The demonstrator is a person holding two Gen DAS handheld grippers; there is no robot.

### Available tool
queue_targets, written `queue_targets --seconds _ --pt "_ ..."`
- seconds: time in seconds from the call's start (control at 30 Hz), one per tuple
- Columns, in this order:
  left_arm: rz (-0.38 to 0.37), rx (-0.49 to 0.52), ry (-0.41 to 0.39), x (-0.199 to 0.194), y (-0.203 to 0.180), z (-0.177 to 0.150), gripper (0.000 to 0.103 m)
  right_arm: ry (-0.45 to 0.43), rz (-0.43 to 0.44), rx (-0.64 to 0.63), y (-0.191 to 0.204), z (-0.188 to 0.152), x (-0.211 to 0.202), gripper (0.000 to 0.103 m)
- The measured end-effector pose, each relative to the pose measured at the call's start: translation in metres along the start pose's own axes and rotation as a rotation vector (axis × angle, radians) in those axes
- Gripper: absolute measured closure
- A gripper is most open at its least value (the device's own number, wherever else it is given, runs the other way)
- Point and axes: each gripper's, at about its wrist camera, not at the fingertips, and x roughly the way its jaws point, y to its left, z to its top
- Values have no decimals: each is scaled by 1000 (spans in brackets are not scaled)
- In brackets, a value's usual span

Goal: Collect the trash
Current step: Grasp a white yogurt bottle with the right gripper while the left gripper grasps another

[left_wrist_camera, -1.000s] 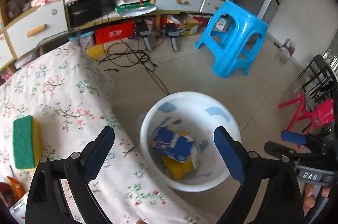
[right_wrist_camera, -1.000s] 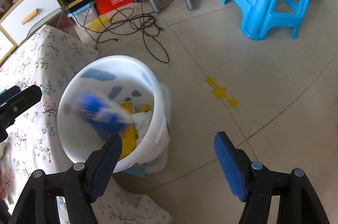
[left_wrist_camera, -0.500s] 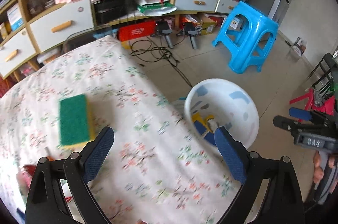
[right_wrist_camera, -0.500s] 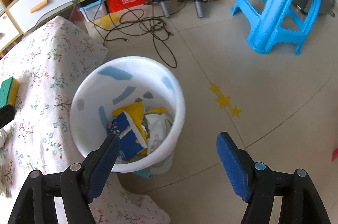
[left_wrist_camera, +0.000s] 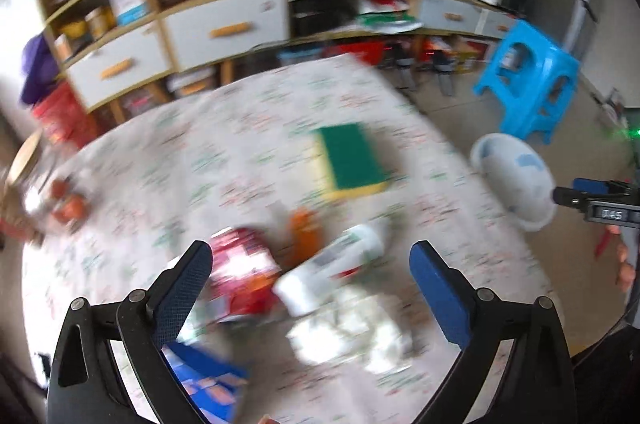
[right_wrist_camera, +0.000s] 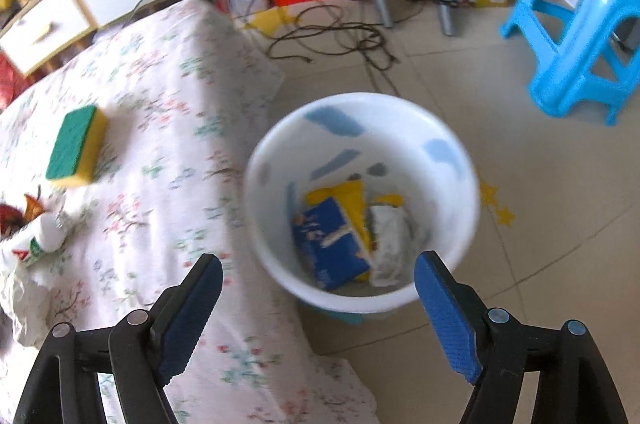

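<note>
Trash on floral table (left_wrist_camera: 248, 128): red packet (left_wrist_camera: 244, 276), white bottle (left_wrist_camera: 340, 264), crumpled white wrapper (left_wrist_camera: 352, 336), all blurred, labels unreadable. Green-yellow sponge (left_wrist_camera: 350, 158) just beyond. White bin (right_wrist_camera: 362, 200) on floor holds blue and yellow packets. Left gripper (left_wrist_camera: 310, 288) fingers open, empty; right gripper (right_wrist_camera: 318, 308) fingers opening, nothing between.

- Litter heap (left_wrist_camera: 320, 276) between the left gripper's (left_wrist_camera: 308, 276) fingers: motion-blurred, items indistinct.
- Blue packet (left_wrist_camera: 208, 384) behind its left finger: partly hidden.
- White bottle (right_wrist_camera: 38, 238), far left of the right gripper (right_wrist_camera: 318, 298): cut off by the frame edge.
</note>
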Motion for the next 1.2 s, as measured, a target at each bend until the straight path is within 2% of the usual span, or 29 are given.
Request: queue_targets --seconds 0.17,0.27,0.5,0.63,0.77,0.93,1.07,1.1,1.13,1.2 --pt "49 -80 15 5 56 -21 3 12 26 -55 36 1 8 20" --pt "26 -131 78 16 81 -32 3 23 36 -85 58 3 15 19" --pt "-60 -228 233 45 113 -42 3 51 63 -157 112 6 31 19" --pt "-58 -286 268 60 128 -43 4 67 72 -199 142 6 40 19" --pt "-105 -285 277 68 130 -39 27 78 79 -233 165 6 48 19" --pt "-158 -318 304 85 131 -38 39 94 97 -252 184 6 57 19" --pt "-158 -329 304 92 130 -36 41 113 137 -260 200 5 61 19" --pt "-153 -325 298 92 129 -35 45 120 152 -262 205 4 63 19" --pt "-146 -321 292 92 128 -35 60 126 164 -263 208 4 64 19" --pt "-160 -339 283 91 127 -34 63 139 188 -266 218 1 67 19"
